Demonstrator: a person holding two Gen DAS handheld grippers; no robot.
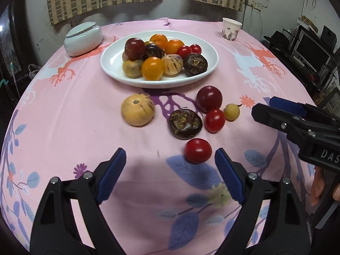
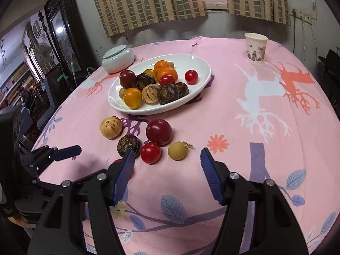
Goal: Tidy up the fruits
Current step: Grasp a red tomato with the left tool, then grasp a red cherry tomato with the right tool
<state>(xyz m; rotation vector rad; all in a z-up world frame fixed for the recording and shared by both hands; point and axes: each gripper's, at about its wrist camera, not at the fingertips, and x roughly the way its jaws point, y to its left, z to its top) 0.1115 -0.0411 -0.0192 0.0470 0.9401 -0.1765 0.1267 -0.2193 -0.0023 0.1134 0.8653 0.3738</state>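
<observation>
Left wrist view alone: the red cherry tomato (image 1: pixel 198 150) whole, lying between the tips of the left gripper (image 1: pixel 170 177), jaws released and wide, touching neither pad. Right wrist view: that tomato nearly hidden behind the near finger; a dark cabinet (image 2: pixel 61 31) and shelves off to the left, seen only here.

Loose on the pink surface (image 1: pixel 85 110), left to right, six fruits: one striped yellow melon (image 1: pixel 137 112), one dark brown fruit (image 1: pixel 185 124), the near tomato, one dark red plum (image 1: pixel 209 98), a second cherry tomato (image 1: pixel 215 120) touching the plum, one small yellow fruit (image 1: pixel 231 112). Beyond them the white plate (image 1: pixel 112 63), heaped with about a dozen more fruits. One lidded pale jar (image 1: pixel 83 38) far left, one paper cup (image 1: pixel 231 29) far right.

Right gripper (image 2: pixel 167 173) held low over the surface, pointing toward the small yellow fruit, jaws likewise parted, grasping nothing.
</observation>
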